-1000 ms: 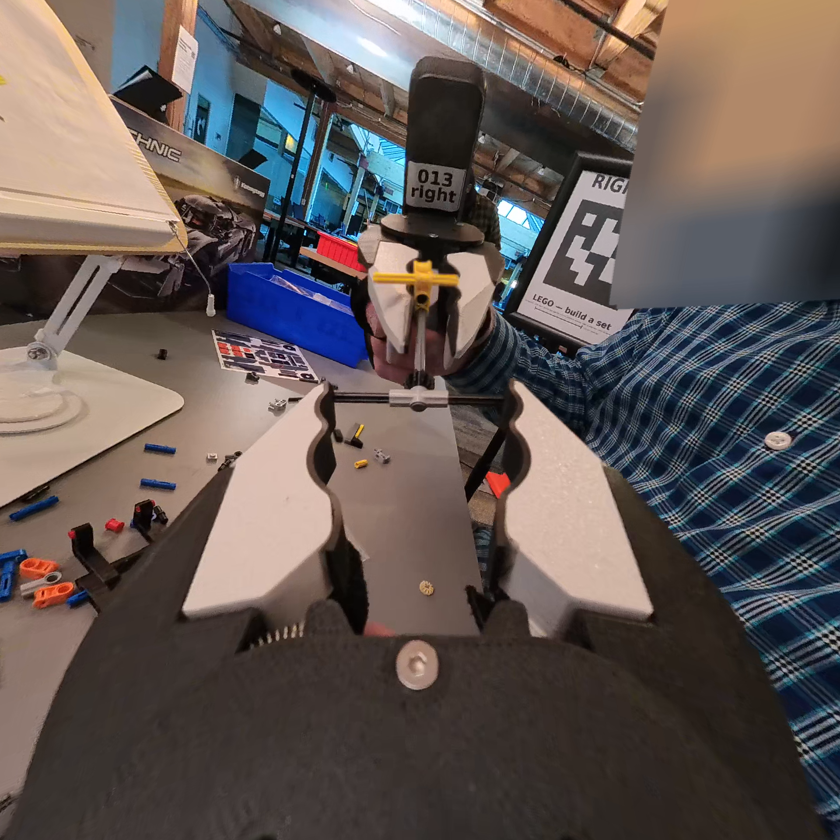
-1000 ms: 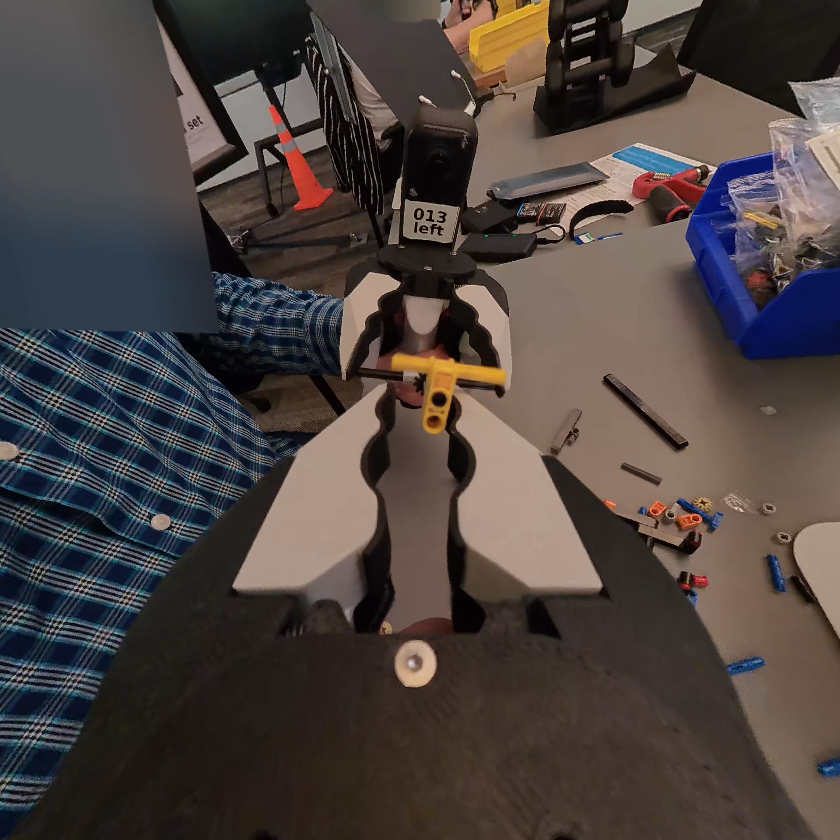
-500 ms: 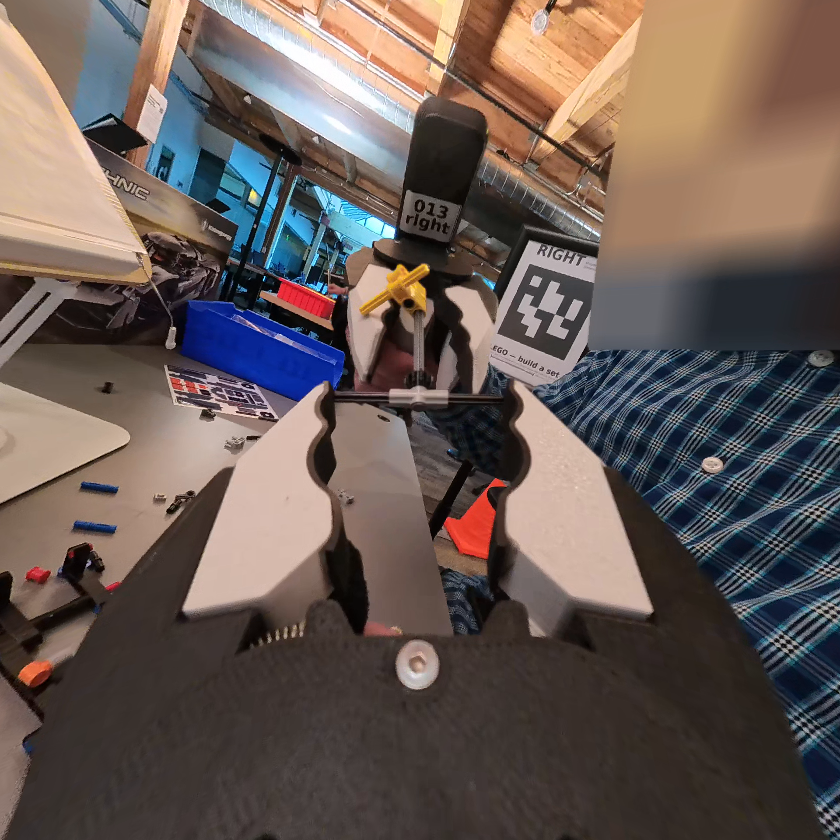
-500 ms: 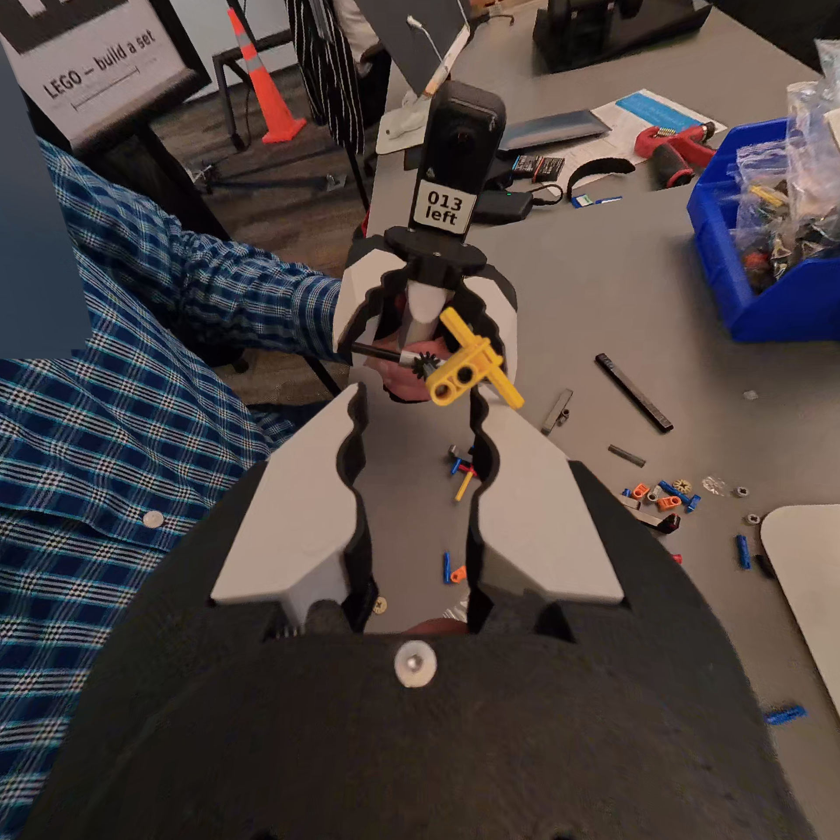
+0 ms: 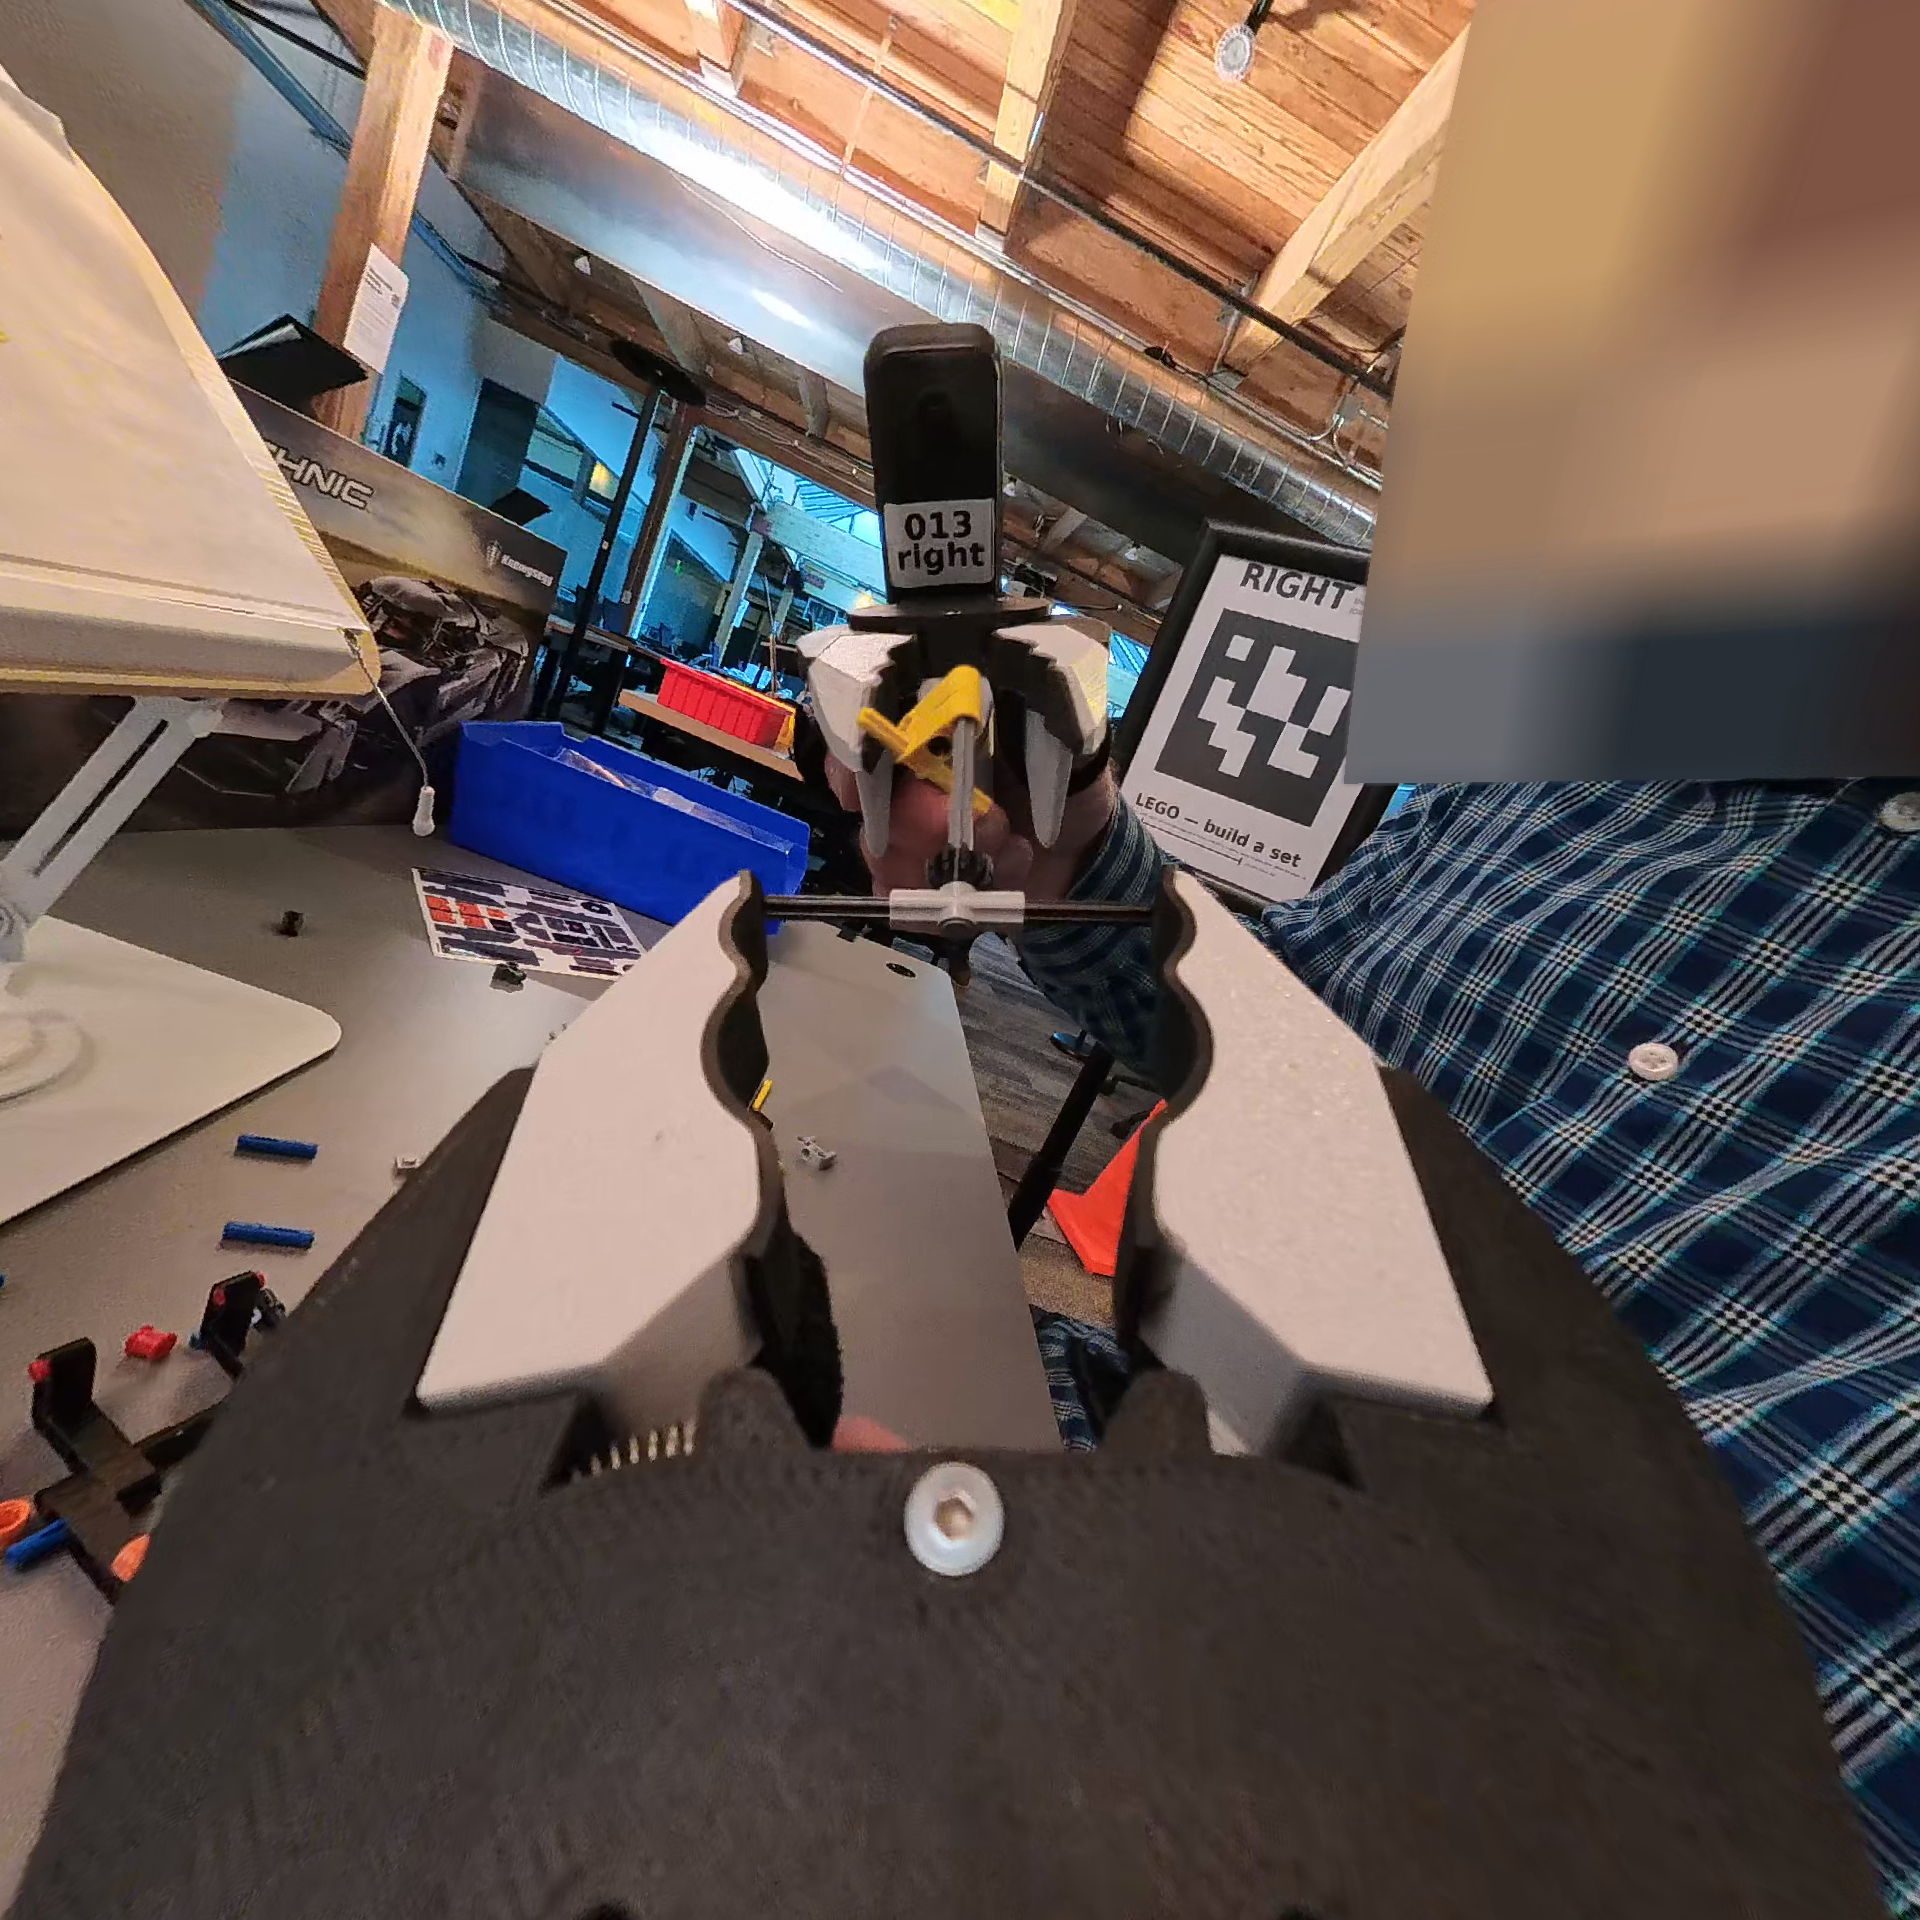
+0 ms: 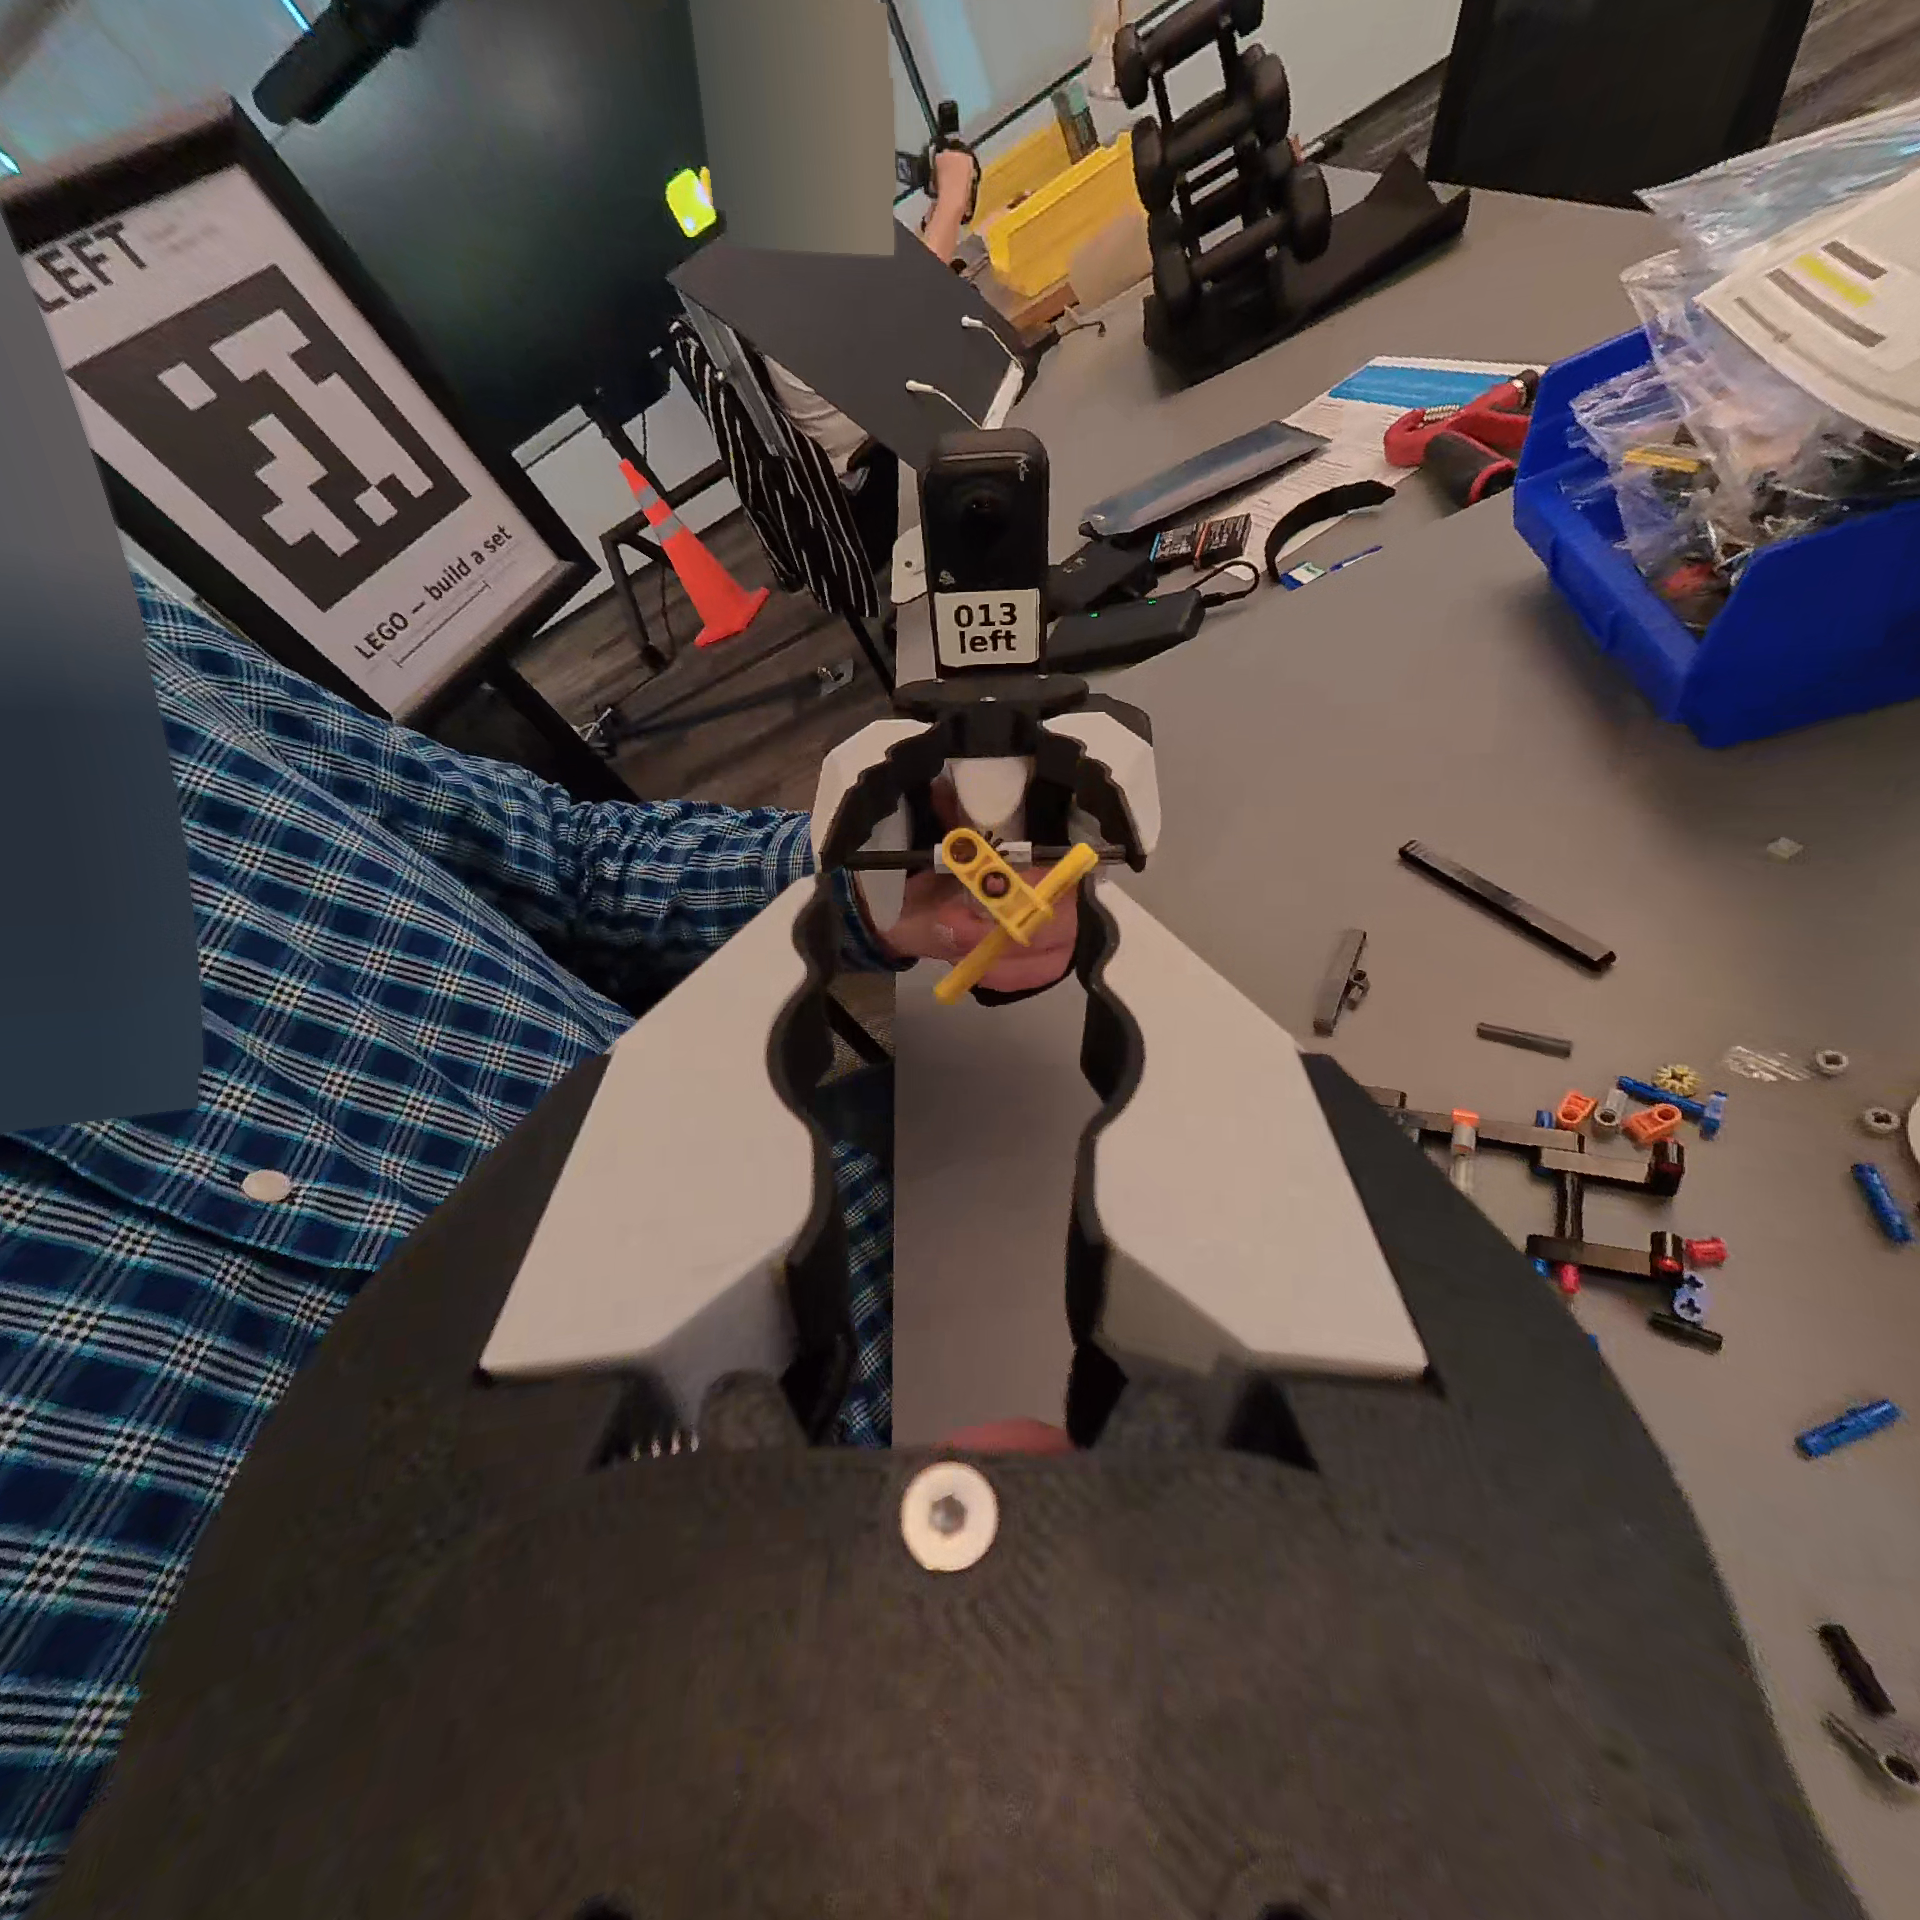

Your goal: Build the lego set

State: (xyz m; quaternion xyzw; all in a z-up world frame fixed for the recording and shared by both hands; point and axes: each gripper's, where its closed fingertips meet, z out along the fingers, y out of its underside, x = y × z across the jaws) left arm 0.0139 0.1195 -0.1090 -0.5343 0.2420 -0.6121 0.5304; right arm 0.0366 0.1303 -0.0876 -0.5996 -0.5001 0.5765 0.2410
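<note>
My left gripper (image 5: 956,914) clamps one thin black axle (image 5: 831,906) by its ends, above the grey table (image 5: 416,1018); the axle carries one grey connector (image 5: 954,910). My right gripper (image 6: 951,940) faces it, jaws apart around one yellow connector (image 6: 992,883) tilted on one grey axle (image 5: 964,790). Two blue pins (image 5: 272,1147) lie below

The yellow cross piece (image 6: 1003,902) now lies diagonal, no longer level as one second ago, and the right gripper (image 6: 951,914) stands wider open around it.
</note>
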